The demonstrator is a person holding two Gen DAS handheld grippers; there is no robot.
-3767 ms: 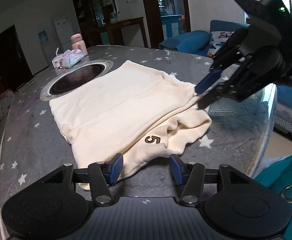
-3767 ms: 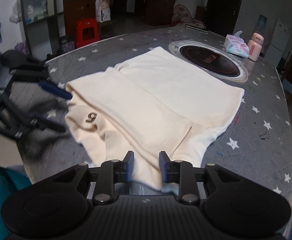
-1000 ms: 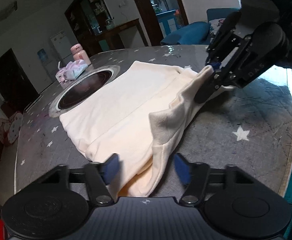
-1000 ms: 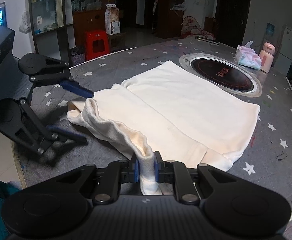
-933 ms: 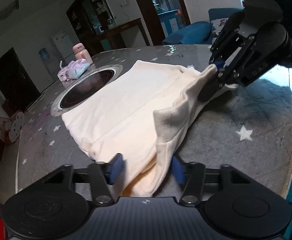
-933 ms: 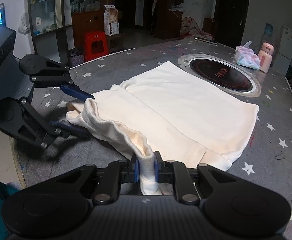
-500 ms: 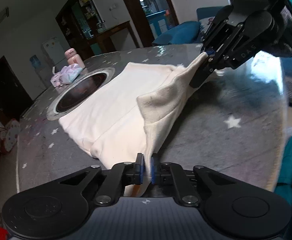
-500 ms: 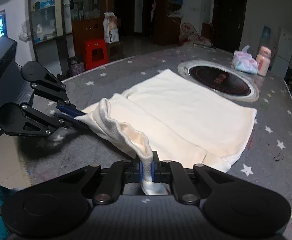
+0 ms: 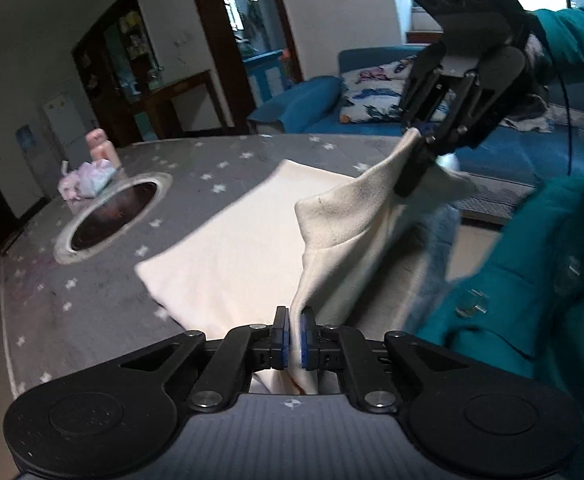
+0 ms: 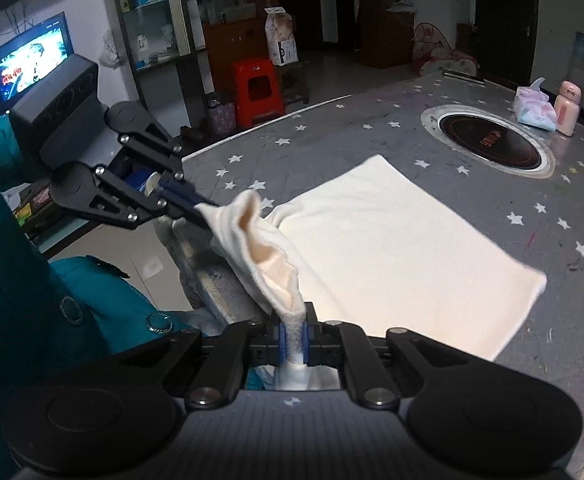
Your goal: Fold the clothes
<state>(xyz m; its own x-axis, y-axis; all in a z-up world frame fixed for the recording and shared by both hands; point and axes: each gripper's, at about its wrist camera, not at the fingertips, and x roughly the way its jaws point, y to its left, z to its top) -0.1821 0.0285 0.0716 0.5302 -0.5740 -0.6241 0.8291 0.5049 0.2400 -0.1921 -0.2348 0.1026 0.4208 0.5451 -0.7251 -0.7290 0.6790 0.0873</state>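
Observation:
A cream garment [image 9: 236, 256] [image 10: 392, 236] lies partly flat on the grey star-patterned table [image 9: 72, 292] [image 10: 332, 128]. Its near edge is lifted off the table and hangs stretched between the two grippers. My left gripper [image 9: 295, 342] is shut on one corner of that edge; it appears at the left of the right wrist view [image 10: 202, 206]. My right gripper [image 10: 293, 340] is shut on the other corner, and in the left wrist view it shows at the upper right [image 9: 416, 140]. The lifted cloth sags in a fold between them above the table's edge.
A round black cooktop [image 9: 112, 220] [image 10: 488, 144] is set in the table beyond the garment. A tissue pack [image 10: 534, 110] and pink bottle [image 10: 568, 108] stand behind it. A teal sleeve [image 10: 32, 280] is close on the near side. A blue sofa [image 9: 332, 100] lies past the table.
Both grippers have risen and pulled back toward the table's near edge, lifting the garment's near edge higher. One second ago my left gripper was open; it has since shut on the cloth.

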